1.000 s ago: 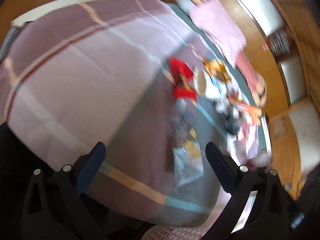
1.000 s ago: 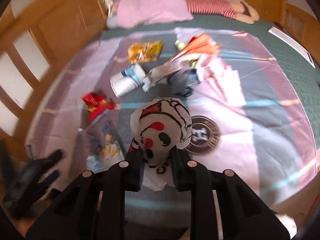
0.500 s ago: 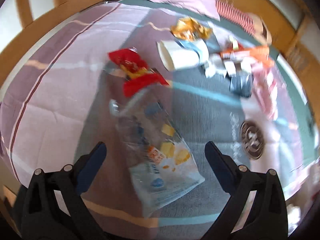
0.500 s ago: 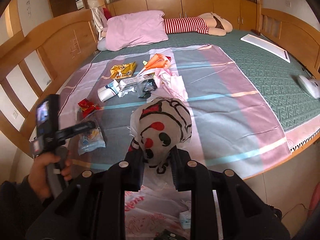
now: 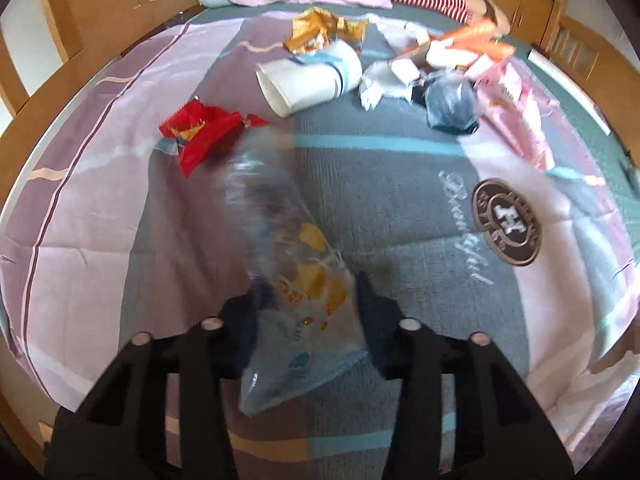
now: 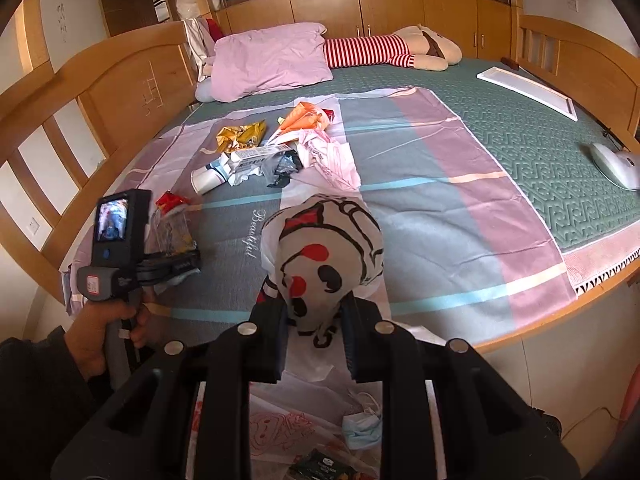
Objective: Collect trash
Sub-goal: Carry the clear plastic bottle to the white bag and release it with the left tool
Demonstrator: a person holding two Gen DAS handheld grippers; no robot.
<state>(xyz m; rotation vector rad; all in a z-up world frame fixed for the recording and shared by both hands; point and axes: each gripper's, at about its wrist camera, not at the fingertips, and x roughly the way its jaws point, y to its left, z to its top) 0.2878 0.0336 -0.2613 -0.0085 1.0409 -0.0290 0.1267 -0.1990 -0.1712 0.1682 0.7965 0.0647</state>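
Left gripper (image 5: 306,300): jaws just closed, clear snack wrapper (image 5: 280,248) clamped, near the bedspread's (image 5: 400,184) front edge. Right gripper (image 6: 314,328): clenched on printed plastic bag (image 6: 324,256).

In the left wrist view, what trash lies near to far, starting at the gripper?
Left gripper → clear bag between its fingers → red wrapper → paper cup → gold wrapper.
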